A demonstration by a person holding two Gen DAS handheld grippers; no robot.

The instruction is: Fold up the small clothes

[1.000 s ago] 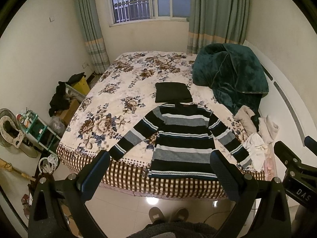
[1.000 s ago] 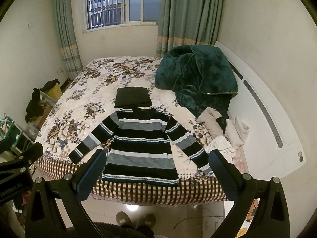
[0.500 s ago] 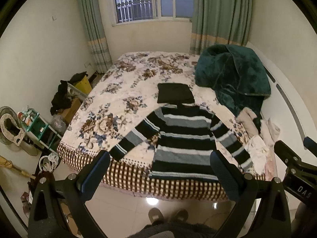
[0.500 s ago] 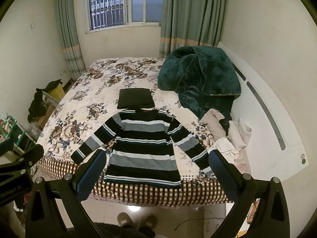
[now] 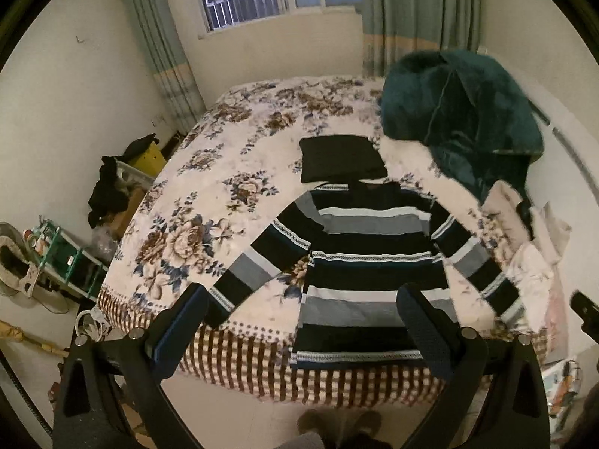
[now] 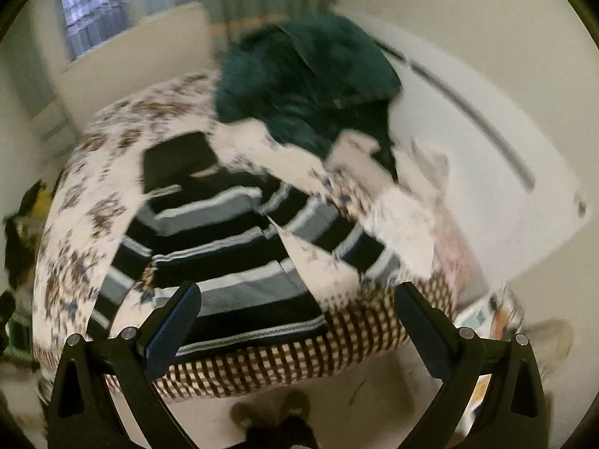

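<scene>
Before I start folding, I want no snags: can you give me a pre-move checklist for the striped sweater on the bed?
1. Black, grey and white striped knit sweater lies flat, both sleeves spread: ok.
2. Left gripper open and empty: ok.
3. Right gripper open and empty: ok.
4. Folded black garment clear of the sweater's collar: not ok, it touches or overlaps it.
5. Pile of pale crumpled clothes clear of the sleeve beside it: cannot tell, the cuff ends right at the pile.
6. Right wrist view sharp enough to aim: not ok, it is motion-blurred.
</scene>
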